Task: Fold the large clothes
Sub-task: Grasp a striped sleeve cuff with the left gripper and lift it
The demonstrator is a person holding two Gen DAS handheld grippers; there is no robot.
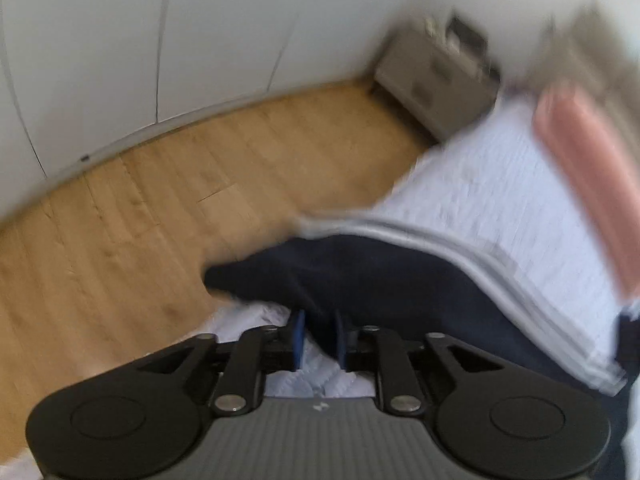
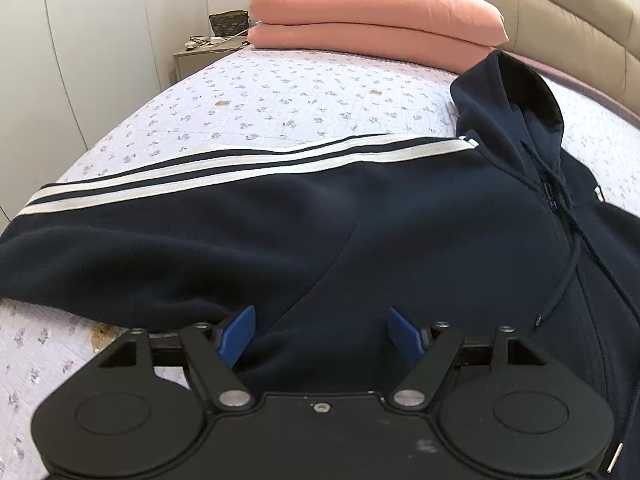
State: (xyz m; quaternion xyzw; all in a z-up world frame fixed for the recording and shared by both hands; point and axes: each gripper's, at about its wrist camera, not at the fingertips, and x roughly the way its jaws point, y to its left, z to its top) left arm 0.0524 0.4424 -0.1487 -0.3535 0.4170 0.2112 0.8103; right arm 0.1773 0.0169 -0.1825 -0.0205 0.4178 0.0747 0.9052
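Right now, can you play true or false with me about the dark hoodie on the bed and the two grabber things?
1. The navy hoodie lies on the flowery bed cover. True.
2. The right gripper has its jaws squeezed tight on the hoodie. False: its jaws stand wide apart over the fabric.
3. The left gripper has navy fabric between its jaws. True.
4. The sleeve has red stripes. False: the stripes are white.
5. The pink pillows are stacked near the headboard. True.
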